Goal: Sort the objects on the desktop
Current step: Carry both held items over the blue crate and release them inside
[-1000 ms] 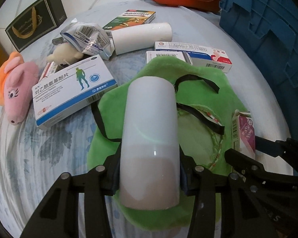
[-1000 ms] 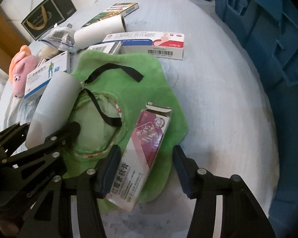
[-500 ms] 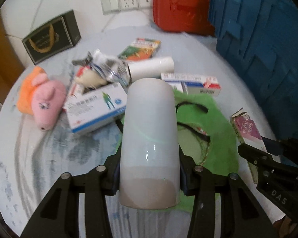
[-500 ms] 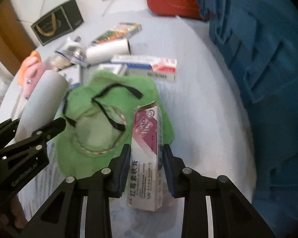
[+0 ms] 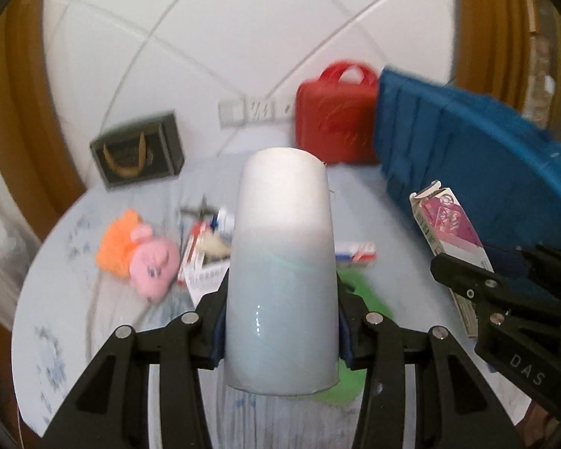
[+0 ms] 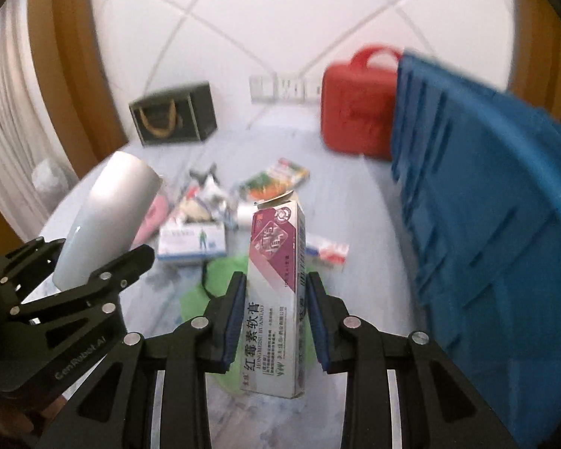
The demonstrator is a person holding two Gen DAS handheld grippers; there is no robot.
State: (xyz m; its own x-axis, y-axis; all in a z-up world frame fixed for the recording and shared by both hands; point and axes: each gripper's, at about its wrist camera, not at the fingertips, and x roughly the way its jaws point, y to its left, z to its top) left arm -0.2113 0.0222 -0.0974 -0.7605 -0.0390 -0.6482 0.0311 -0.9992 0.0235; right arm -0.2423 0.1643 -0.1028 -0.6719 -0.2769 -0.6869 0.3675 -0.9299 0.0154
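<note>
My left gripper (image 5: 280,321) is shut on a white cylinder (image 5: 280,262) and holds it well above the table; it also shows in the right wrist view (image 6: 108,217). My right gripper (image 6: 275,314) is shut on a maroon-and-white ointment box (image 6: 276,284), lifted above the table; the box also shows in the left wrist view (image 5: 448,232). Below lie a green cloth (image 6: 220,284), several medicine boxes (image 6: 192,241) and a pink plush toy (image 5: 151,265).
A blue crate (image 6: 486,205) stands at the right, close to the right gripper. A red case (image 6: 355,112) and a dark gift box (image 6: 172,116) stand at the back by the tiled wall. The round table (image 5: 74,262) has a pale patterned cloth.
Both grippers have risen away from the table with their objects. The right gripper closed on the ointment box and lifted it off the green cloth. The views tilted up toward the wall.
</note>
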